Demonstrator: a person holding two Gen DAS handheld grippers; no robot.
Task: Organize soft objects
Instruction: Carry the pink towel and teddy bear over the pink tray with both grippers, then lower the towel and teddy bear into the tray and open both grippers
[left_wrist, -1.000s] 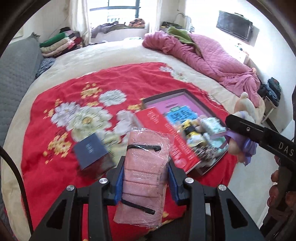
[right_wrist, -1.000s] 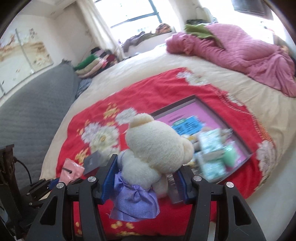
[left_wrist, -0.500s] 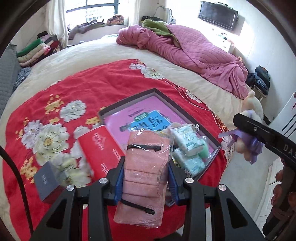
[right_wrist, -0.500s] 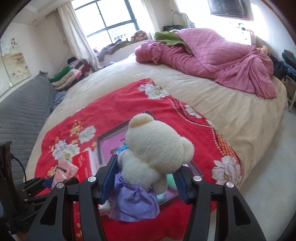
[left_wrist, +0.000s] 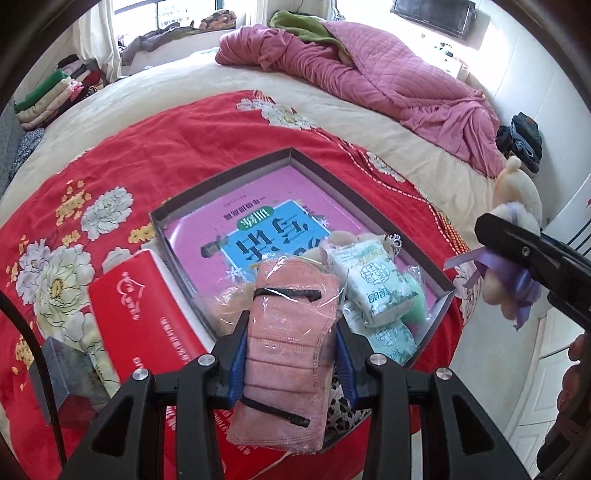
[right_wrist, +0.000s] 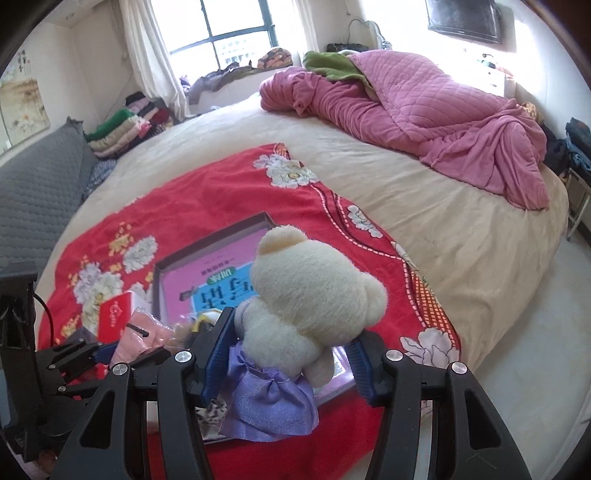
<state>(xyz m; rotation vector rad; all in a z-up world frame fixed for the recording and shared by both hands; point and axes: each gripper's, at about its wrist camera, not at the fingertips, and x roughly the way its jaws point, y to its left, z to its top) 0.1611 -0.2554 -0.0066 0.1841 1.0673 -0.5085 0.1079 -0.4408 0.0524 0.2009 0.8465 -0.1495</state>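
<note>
Nearest in the left wrist view, the left gripper (left_wrist: 290, 356) is clamped on a clear plastic pack of pink face masks with black ear loops (left_wrist: 286, 347), its blue pads pressing both long sides of the pack. The pack hangs over the near corner of a shallow grey cardboard box (left_wrist: 295, 155) that lies open on a red bedspread with white and yellow flowers (left_wrist: 155, 144). Just left of the box, touching its near-left wall, lies a red rectangular tissue box (left_wrist: 144, 317), and at the near left edge sits a small dark grey box (left_wrist: 59, 365).

In the right wrist view, the right gripper (right_wrist: 291, 352) grips a cream plush bear in a purple satin dress (right_wrist: 310, 295) at the body, head pointing away from the camera, above the near right part of the grey box.

Inside the box, a pink book with a blue panel of printed characters (left_wrist: 258, 229) covers the floor. Two white and mint-green tissue packs (left_wrist: 373, 280) lie stacked in the near right corner, with a green object partly hidden beside them.

Farther off, the spread lies on a beige bed (right_wrist: 461, 240). A crumpled pink quilted blanket (right_wrist: 424, 122) lies at the far right of the bed, with a green cloth (right_wrist: 328, 66) at its far end. Folded clothes (right_wrist: 122, 129) are stacked at the far left, beside a grey quilted headboard (right_wrist: 37, 184).
</note>
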